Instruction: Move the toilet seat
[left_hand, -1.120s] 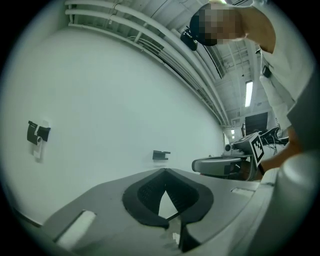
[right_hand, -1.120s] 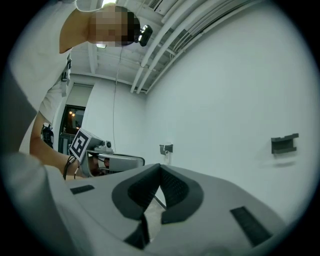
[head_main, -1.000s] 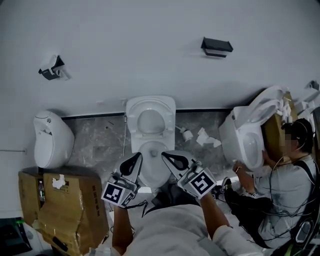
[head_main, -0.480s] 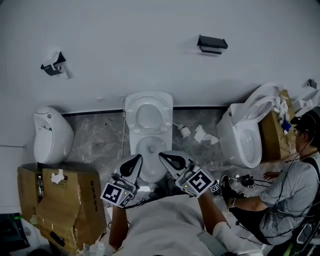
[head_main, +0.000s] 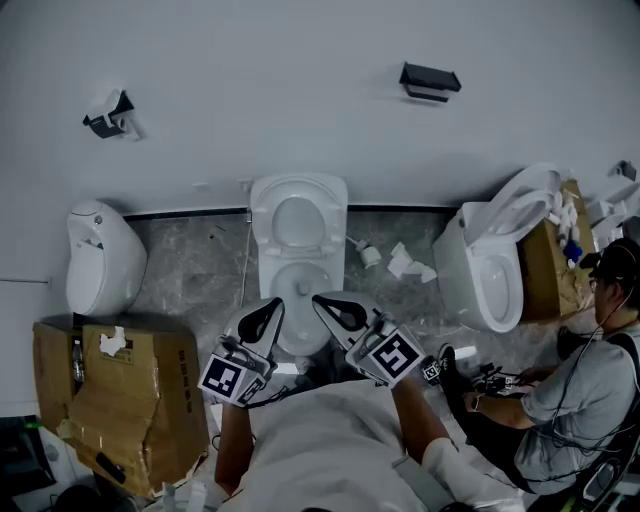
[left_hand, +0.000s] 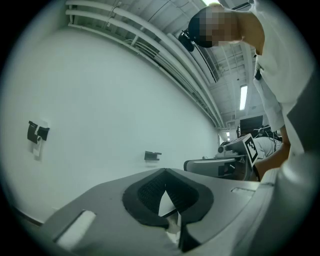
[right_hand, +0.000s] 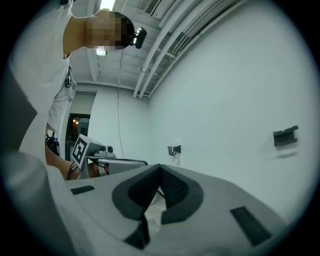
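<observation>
A white toilet (head_main: 297, 262) stands against the wall in the middle of the head view. Its seat ring (head_main: 298, 222) is tipped up at the back, and the open bowl (head_main: 296, 290) lies in front of it. My left gripper (head_main: 273, 307) and right gripper (head_main: 320, 301) hover side by side over the bowl's near rim, pointing toward the wall. Both are shut with nothing between the pads. In the left gripper view the left gripper's (left_hand: 165, 171) dark pads meet at a point, and in the right gripper view the right gripper (right_hand: 160, 168) looks the same.
A white floor unit (head_main: 100, 258) and a torn cardboard box (head_main: 120, 400) stand at the left. A second toilet (head_main: 490, 272) is at the right, with a seated person (head_main: 575, 395) beside it. Paper scraps (head_main: 405, 263) lie on the floor. The wall carries a black holder (head_main: 430, 82) and a bracket (head_main: 108, 114).
Both grippers edged a little toward the toilet, then held still. The person at the right drew back from the second toilet and sits further from it.
</observation>
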